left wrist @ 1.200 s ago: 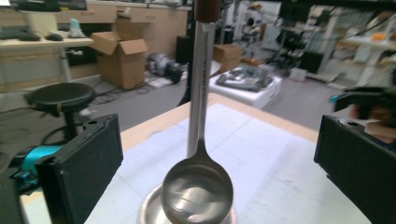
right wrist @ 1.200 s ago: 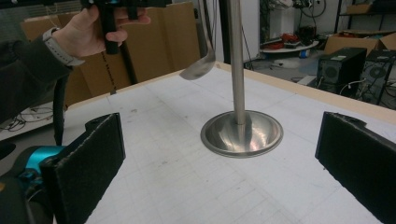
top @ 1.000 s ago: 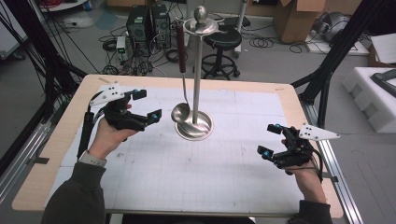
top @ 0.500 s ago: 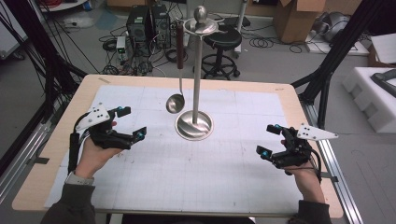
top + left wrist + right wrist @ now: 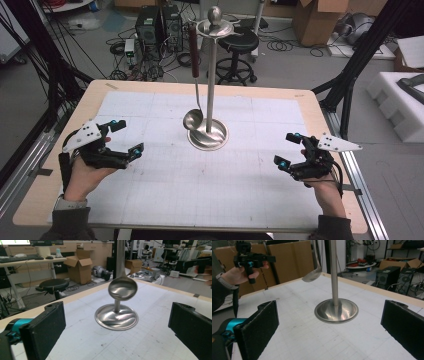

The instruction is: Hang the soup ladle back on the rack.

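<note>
1. Steel ladle (image 5: 193, 119) hangs from the round top of a metal stand (image 5: 212, 75), its dark handle up at the rack and its bowl just above the left edge of the stand's dished base (image 5: 208, 137); whether bowl and base touch cannot be told. The bowl looks empty in the left gripper view (image 5: 123, 288).
2. Nothing lies in the dished base, which shines bare around the pole in the right gripper view (image 5: 336, 310).
3. Left gripper (image 5: 123, 138) sits at the left of the table, well apart from the ladle, jaws spread wide with nothing between them; both black pads (image 5: 45, 328) frame the stand from afar.
4. Right gripper (image 5: 288, 149) rests at the right of the table, also well apart from the stand, jaws likewise spread and empty.
5. White gridded sheet (image 5: 165, 190) covers most of the pale wooden table (image 5: 307, 107); it carries faint scuffs and dark specks.
6. Beyond the table stand a black round stool (image 5: 241, 42), computer towers (image 5: 160, 27) amid tangled cables on a grey floor, and cardboard boxes (image 5: 320, 20). White foam blocks (image 5: 400, 105) lie at the right.
</note>
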